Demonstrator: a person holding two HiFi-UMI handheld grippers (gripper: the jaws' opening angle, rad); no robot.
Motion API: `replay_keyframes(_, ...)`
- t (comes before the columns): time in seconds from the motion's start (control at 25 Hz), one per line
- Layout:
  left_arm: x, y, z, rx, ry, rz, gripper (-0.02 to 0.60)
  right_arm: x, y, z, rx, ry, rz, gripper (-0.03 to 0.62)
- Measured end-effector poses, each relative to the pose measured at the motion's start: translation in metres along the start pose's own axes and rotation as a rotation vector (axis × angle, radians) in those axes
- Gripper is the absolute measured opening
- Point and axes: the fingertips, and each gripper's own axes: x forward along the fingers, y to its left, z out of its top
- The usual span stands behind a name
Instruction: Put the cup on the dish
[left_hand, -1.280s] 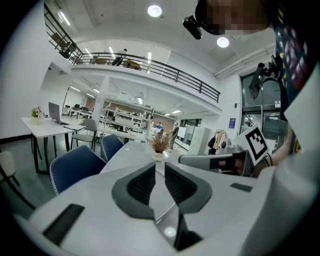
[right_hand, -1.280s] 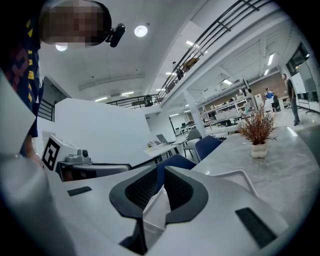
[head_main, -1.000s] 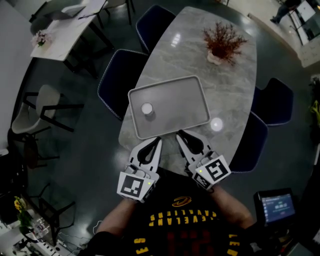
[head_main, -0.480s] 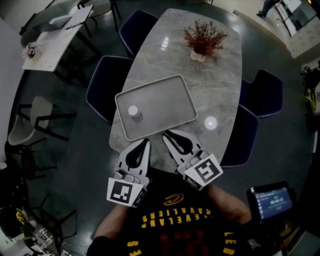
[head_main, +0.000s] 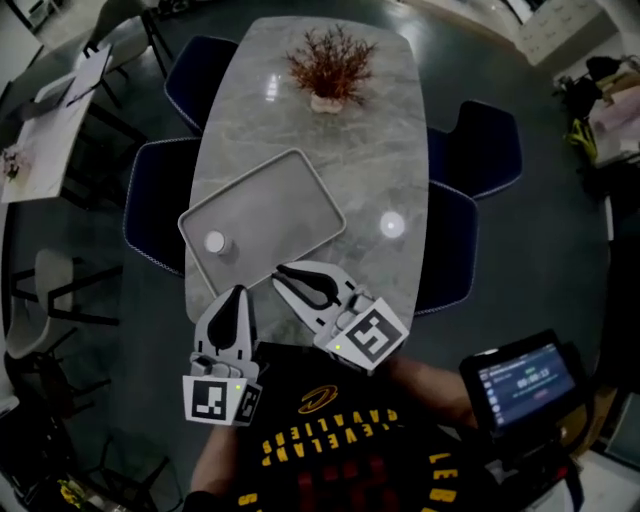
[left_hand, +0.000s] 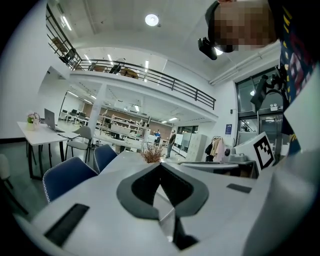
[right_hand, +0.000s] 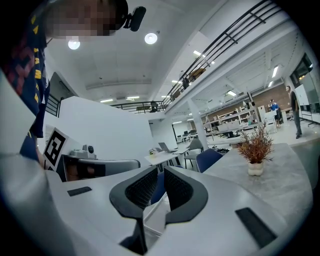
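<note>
A small white cup (head_main: 215, 242) stands upright on the left part of a grey tray (head_main: 285, 200) on the marble table (head_main: 390, 150). A small round white dish (head_main: 391, 225) lies on the table to the right of the tray. My left gripper (head_main: 238, 291) hovers at the table's near edge, just below the cup, shut and empty. My right gripper (head_main: 281, 271) is over the tray's near rim, shut with nothing in it. The left gripper view shows its jaws (left_hand: 161, 166) closed; in the right gripper view the jaws (right_hand: 161, 172) stand almost together. Neither gripper view shows the cup or the dish.
A potted reddish plant (head_main: 330, 65) stands at the table's far end. Blue chairs (head_main: 152, 205) line the left side and more chairs (head_main: 485, 145) the right. A lit screen (head_main: 520, 375) sits at my right. A white desk (head_main: 50, 120) stands far left.
The head view has swung, so the table and tray sit further left in the picture. Both grippers have lifted a little near the tray's near edge and stay shut. The cup keeps its place.
</note>
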Motion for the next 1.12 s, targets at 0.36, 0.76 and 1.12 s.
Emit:
replay_keyframes(0.36,0.004,0.000,-0.002,0.006,0.013,-0.023,0.002,-0.001,-0.001,0.006,0.016,-0.020,-0.010,0.048)
replay_keyframes(0.76,0.013,-0.005,-0.008,0.000,0.025,-0.055,0.002,-0.006,-0.007,0.008,0.037,-0.019,-0.040,0.046)
replay_keyframes(1.12,0.007,0.011,-0.008,-0.026,0.031,-0.030,0.002,0.004,-0.004,0.001,0.026,0.012,-0.032,0.048)
